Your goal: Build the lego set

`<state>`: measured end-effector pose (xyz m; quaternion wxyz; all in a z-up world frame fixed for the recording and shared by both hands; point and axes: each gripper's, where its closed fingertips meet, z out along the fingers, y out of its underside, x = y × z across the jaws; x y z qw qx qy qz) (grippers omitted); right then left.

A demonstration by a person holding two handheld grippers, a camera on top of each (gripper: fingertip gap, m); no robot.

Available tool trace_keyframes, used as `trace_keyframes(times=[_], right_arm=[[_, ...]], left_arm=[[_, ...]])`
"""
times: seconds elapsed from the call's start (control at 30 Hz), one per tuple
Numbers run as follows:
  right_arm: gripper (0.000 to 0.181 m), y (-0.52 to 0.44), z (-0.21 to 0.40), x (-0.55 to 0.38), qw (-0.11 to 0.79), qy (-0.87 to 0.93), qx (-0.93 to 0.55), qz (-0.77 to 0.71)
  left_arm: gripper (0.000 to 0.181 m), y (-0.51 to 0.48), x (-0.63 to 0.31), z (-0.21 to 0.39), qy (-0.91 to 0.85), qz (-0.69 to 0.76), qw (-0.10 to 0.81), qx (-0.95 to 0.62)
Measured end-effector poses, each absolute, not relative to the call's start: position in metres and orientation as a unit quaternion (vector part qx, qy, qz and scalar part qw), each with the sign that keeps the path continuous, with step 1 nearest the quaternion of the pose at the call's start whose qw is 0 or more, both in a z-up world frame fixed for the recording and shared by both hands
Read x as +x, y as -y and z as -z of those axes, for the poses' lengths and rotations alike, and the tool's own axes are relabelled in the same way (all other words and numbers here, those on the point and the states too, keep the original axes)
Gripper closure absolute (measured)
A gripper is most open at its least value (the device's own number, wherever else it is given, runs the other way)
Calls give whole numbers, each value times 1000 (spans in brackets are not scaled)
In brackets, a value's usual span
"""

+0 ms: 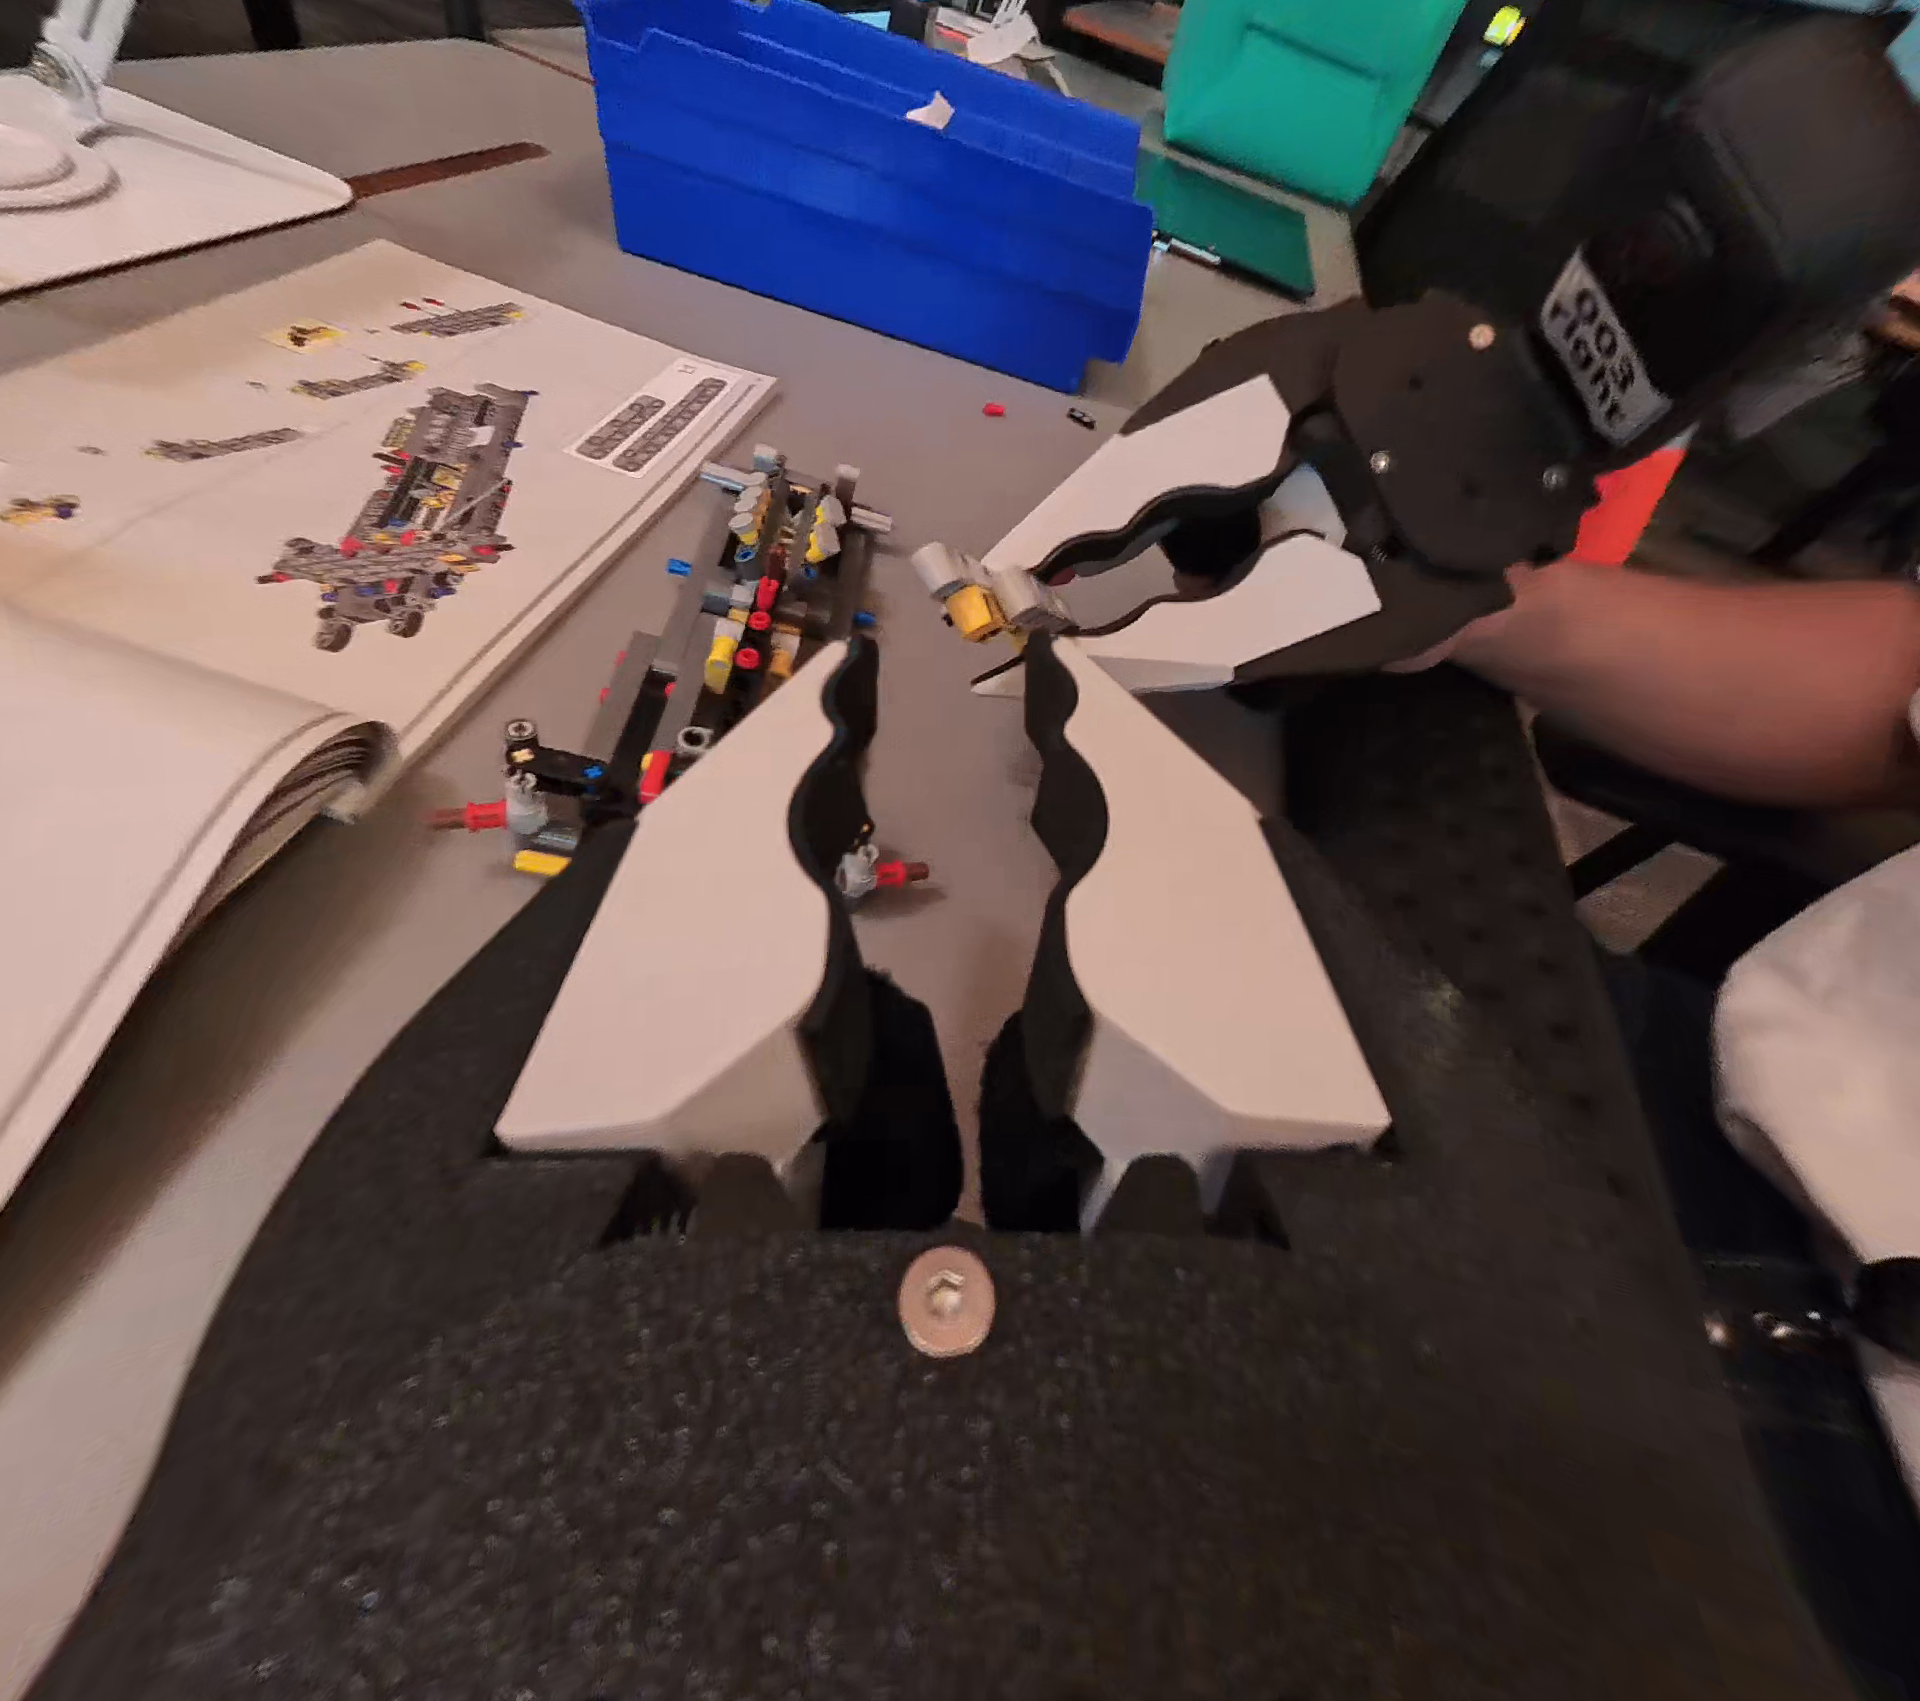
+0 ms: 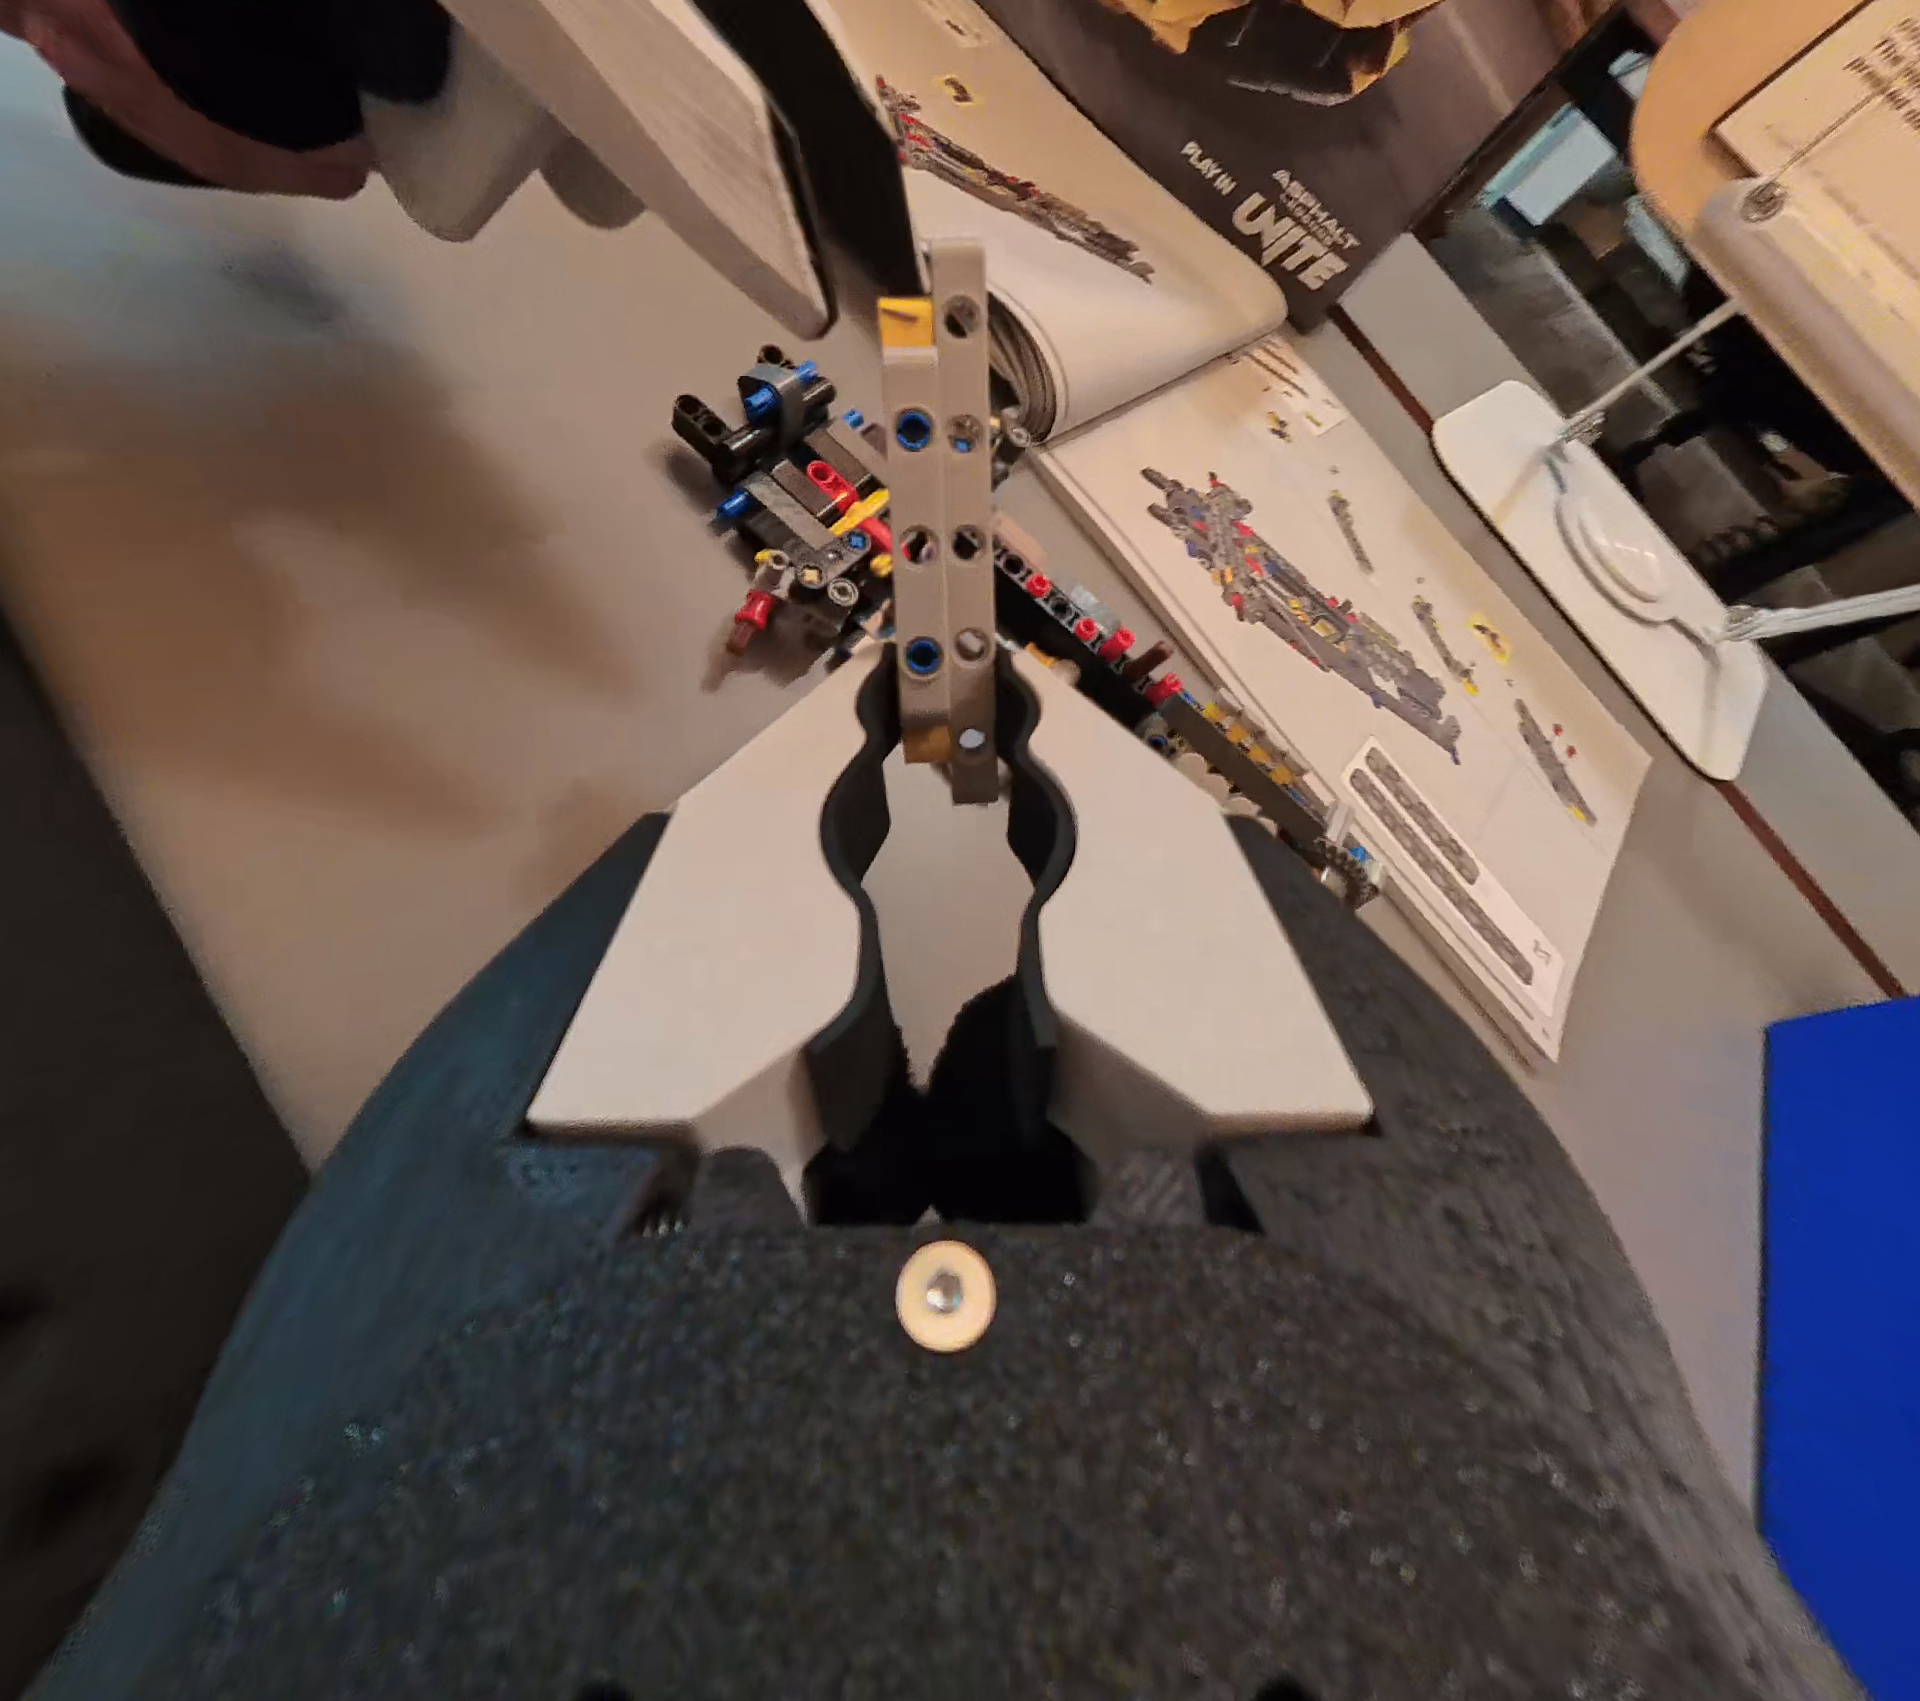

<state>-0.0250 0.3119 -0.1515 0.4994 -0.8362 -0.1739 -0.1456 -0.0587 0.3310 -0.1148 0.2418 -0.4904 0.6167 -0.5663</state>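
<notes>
While the left hand-held gripper (image 1: 951, 664) gapes empty, the right hand-held gripper (image 2: 945, 716) pinches the grey beam assembly (image 2: 940, 529) pointing away lengthwise.

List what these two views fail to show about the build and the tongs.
- Left wrist view: the long chassis has its near end hidden behind the left tongs.
- Left wrist view: the small grey and yellow piece in the right tongs is blurred, its shape unclear.
- Right wrist view: the grey beam pair covers the chassis middle.
- Right wrist view: the blue bin is cut by the edge.
</notes>
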Motion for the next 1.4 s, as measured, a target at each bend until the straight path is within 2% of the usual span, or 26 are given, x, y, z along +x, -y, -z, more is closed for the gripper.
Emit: trace_keyframes(times=[0.13, 0.5, 0.57, 0.83, 0.97, 1.1, 1.23, 1.4], right_arm=[[165, -314, 153, -33, 497, 187, -833, 152], [165, -313, 153, -36, 501, 197, -830, 149], [165, -312, 153, -31, 497, 192, -831, 160], [165, -311, 148, -26, 515, 169, -830, 131], [165, -311, 152, -22, 491, 207, -817, 219], [165, -309, 157, -27, 447, 290, -773, 343], [165, -310, 150, -35, 454, 310, -747, 374], [165, -307, 144, -32, 470, 303, -743, 367]], left_arm=[[169, -329, -59, 111, -603, 587, 228, -489], [172, -330, -66, 114, -625, 582, 203, -480], [178, -336, -67, 115, -627, 571, 220, -482], [178, -338, -69, 119, -647, 546, 237, -477], [164, -338, -69, 128, -666, 521, 240, -477], [162, -336, -70, 129, -658, 538, 213, -482], [168, -331, -73, 132, -663, 545, 185, -479], [166, -324, -80, 137, -677, 544, 154, -471]])
